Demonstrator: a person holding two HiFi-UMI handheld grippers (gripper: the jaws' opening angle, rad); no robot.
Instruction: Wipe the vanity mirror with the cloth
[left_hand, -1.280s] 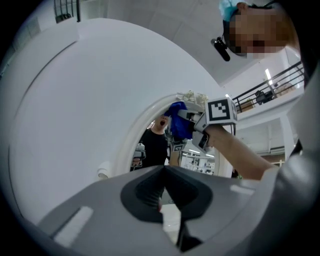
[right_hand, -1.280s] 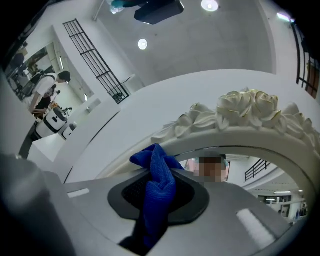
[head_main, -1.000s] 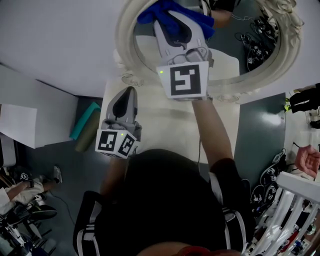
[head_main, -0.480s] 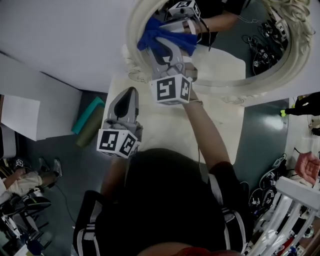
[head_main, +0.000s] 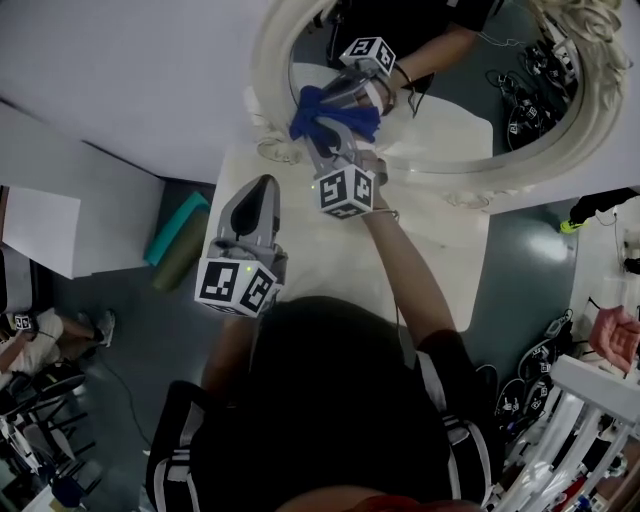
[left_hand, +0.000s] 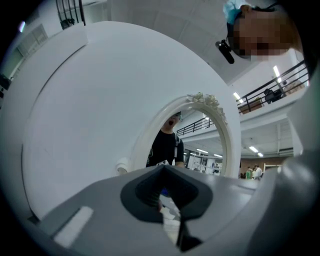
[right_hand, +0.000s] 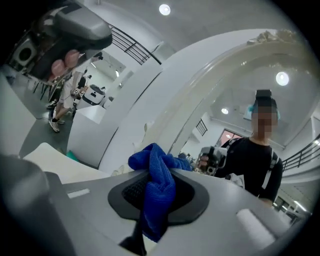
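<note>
Left gripper (head_main: 262, 190): jaws closed, nothing held, parked over left edge of vanity top (head_main: 440, 250). Right gripper (head_main: 322, 140): clenched on blue cloth (head_main: 333, 112). Cloth pressed on near-left glass of vanity mirror (head_main: 470, 95). Wiping judged under way; right part of glass judged left to wipe. Versus earlier frame: cloth brought from far glass toward near rim; left gripper unmoved.

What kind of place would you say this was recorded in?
Probably a lab or recording hall, not a home: the vanity mirror stands on a white table amid floor cables, with a mezzanine railing overhead.
</note>
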